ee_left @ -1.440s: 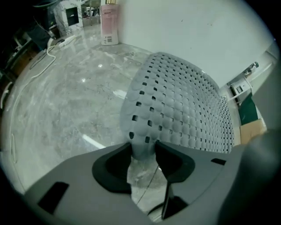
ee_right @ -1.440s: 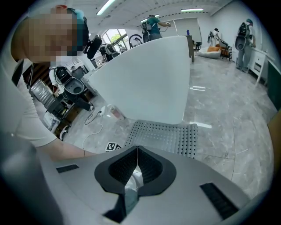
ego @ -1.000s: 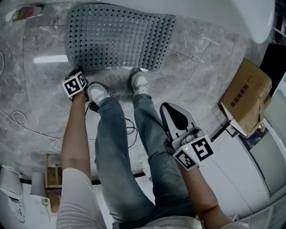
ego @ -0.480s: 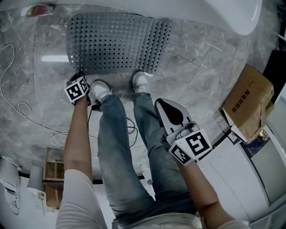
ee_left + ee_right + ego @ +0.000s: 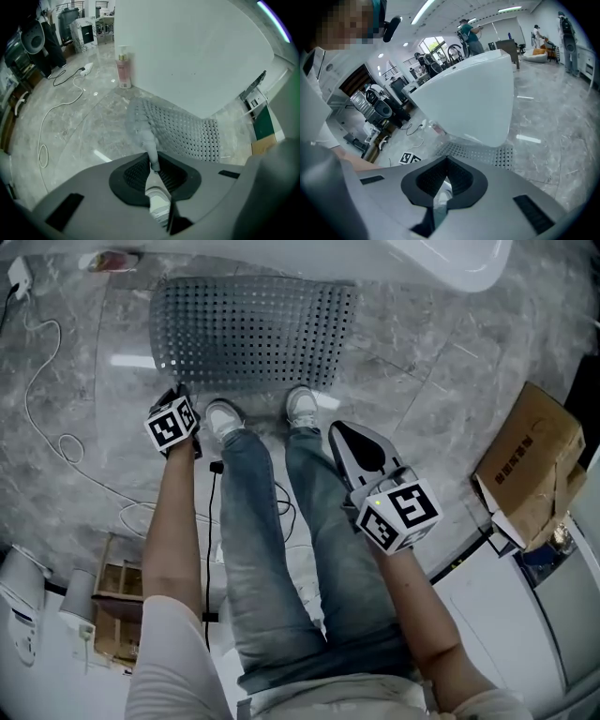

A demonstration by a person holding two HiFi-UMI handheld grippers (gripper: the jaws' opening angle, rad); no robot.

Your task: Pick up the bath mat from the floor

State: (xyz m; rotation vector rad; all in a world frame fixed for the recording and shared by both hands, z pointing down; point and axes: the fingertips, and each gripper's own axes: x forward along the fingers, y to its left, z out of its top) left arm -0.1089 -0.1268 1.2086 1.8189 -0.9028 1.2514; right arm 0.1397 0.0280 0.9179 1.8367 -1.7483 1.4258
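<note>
The left gripper has just been closing its jaws and pinches the mat by its near corner; the rest lies ahead on the floor. Lift steadily, lest the thin corner slip. The right gripper, pressed together on nothing, could help. Shoes crowd the mat's near edge; a bottle and tub stand beyond.

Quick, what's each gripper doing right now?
Left gripper: jaws have just been closing, now clamped on a corner of the bath mat.
Right gripper: jaws together, holding nothing.
</note>
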